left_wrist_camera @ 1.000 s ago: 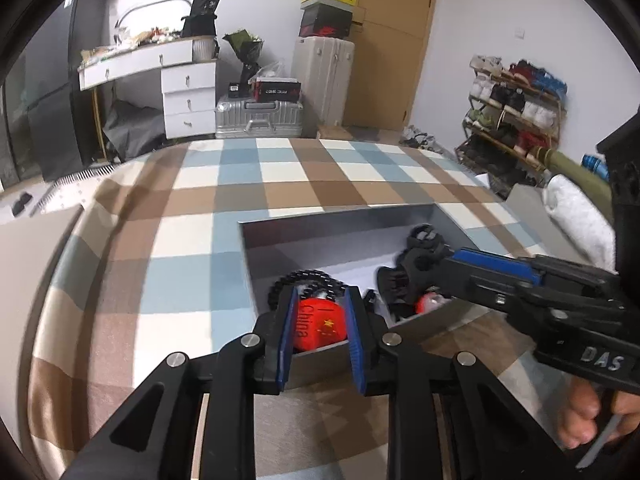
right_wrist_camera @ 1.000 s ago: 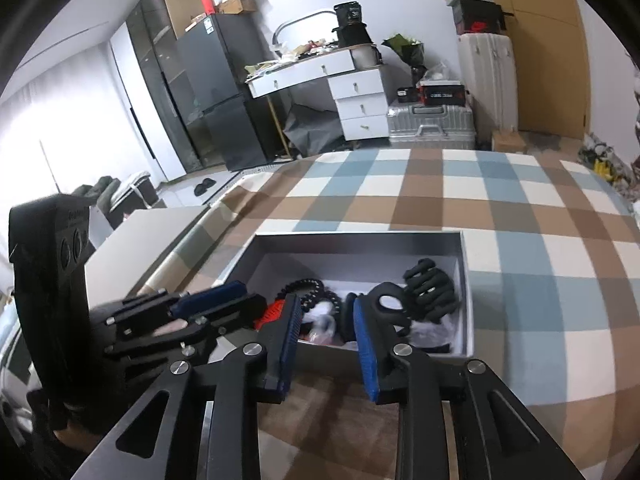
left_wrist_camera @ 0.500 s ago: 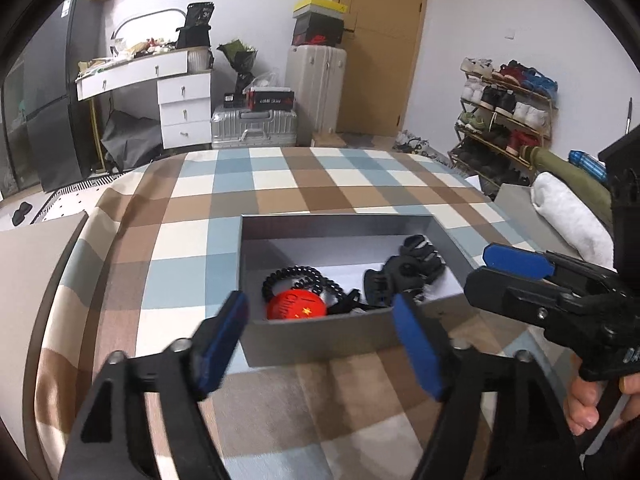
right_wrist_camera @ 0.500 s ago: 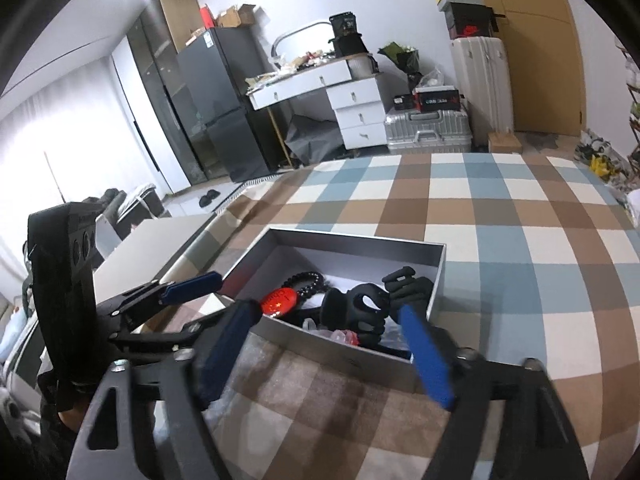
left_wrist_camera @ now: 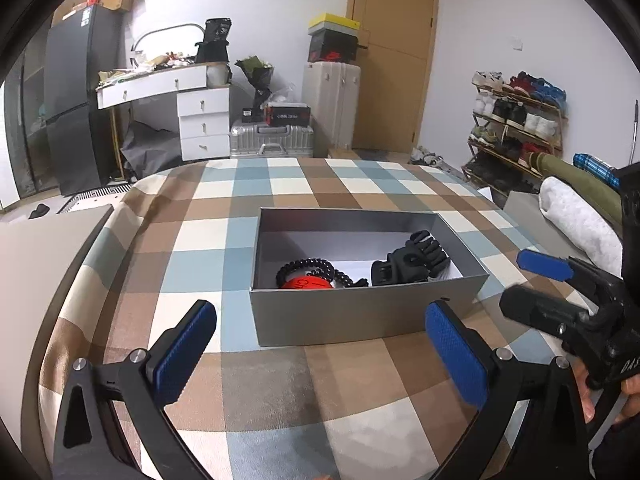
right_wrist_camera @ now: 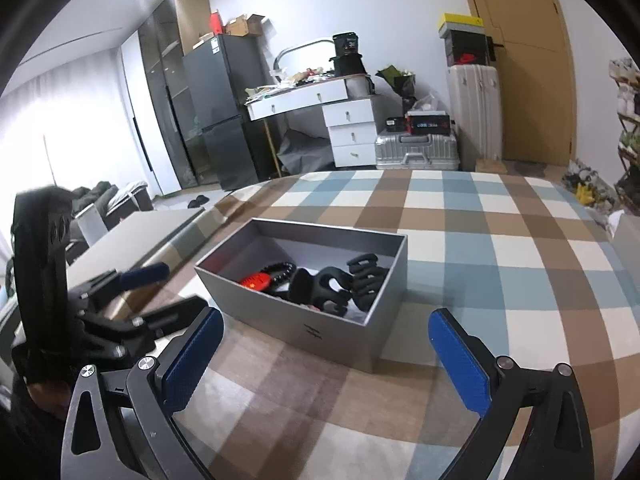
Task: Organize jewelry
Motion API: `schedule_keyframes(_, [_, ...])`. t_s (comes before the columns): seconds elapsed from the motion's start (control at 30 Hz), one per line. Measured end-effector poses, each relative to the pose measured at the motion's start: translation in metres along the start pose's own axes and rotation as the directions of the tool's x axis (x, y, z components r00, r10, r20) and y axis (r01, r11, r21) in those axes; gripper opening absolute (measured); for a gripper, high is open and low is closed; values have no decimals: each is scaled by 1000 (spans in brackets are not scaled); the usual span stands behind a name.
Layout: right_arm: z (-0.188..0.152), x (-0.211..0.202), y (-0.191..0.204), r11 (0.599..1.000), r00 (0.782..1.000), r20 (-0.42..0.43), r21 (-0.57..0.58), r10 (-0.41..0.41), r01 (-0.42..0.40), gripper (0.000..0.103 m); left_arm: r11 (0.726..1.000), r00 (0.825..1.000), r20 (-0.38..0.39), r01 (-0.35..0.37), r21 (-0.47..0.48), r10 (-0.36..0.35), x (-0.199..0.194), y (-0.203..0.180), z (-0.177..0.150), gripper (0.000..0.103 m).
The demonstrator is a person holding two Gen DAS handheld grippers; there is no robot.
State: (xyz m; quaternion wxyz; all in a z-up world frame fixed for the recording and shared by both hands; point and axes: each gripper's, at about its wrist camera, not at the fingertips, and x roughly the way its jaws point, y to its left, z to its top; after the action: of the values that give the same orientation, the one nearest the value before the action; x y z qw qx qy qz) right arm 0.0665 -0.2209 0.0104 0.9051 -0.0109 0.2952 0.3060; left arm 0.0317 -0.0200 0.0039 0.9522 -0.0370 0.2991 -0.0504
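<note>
- The left gripper has its fingers spread wide apart, holding nothing.
- The right gripper is likewise spread wide and empty.
- Ahead of both pairs of fingers, a grey box sits on the checked table.
- Inside lie a black bead bracelet, a red badge and black hair claws.

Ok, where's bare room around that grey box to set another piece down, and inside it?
Bare checked cloth lies between the grey box and both open grippers, left and right, plus beyond its far wall. Inside, the back strip along the far wall is free; the near half is crowded with the black bead bracelet, red badge and black hair claws.
</note>
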Motion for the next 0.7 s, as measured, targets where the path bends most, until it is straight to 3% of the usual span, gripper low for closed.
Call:
schedule_keyframes(0.37, [-8,-1,-4,999,998,53,-27,-30,32,103,1000,998,53,-20,16,19,-2,0,-7,102])
schedule_keyframes(0.7, [-10,-11,-8,999,993,115,-14,-30,32,103,999,998,53,-21,46,18,-2,-5,-8,102])
